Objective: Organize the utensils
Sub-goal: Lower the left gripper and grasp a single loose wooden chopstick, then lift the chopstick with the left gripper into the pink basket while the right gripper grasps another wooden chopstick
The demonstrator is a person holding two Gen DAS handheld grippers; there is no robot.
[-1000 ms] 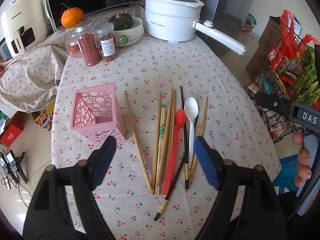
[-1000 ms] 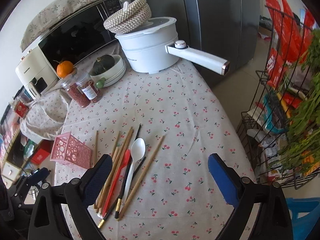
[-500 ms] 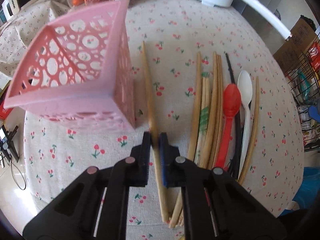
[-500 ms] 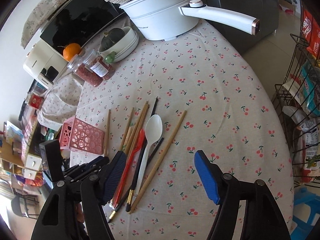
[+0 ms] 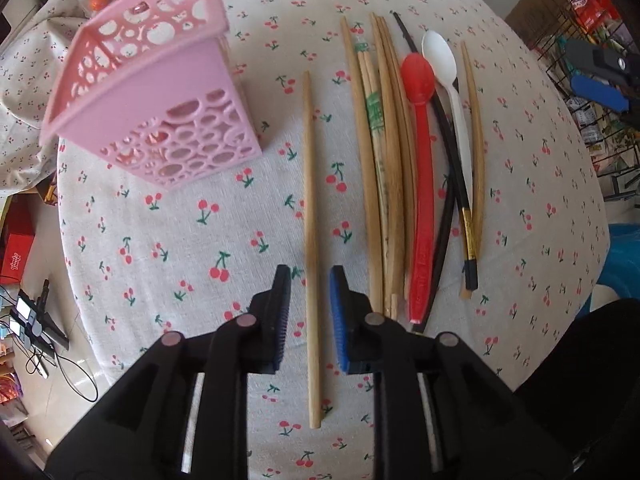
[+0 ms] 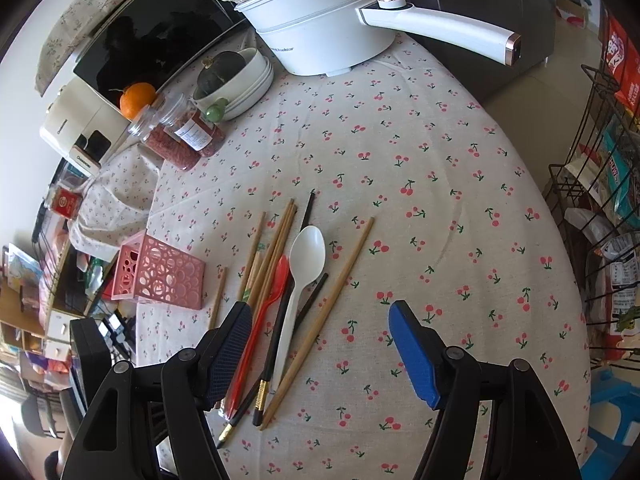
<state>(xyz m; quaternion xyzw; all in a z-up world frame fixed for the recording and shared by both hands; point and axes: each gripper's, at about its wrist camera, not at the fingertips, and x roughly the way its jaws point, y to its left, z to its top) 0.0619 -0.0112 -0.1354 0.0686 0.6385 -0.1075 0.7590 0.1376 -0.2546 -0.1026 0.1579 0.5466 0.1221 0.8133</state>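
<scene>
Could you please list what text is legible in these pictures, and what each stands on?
"Changhong", uncertain: on the cream appliance.
Brand print on the white pot: too blurred.
Jar label: too small.
Green print on a wooden chopstick: unreadable.
Snack packets in the wire rack: unreadable.

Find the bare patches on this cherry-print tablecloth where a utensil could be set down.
Free: the wide stretch of cherry-print tablecloth between the white electric pot and the table's right edge, and the strip between the pink perforated holder and the lone wooden chopstick. Crowded: the chopstick bundle with the red spoon and white spoon.
</scene>
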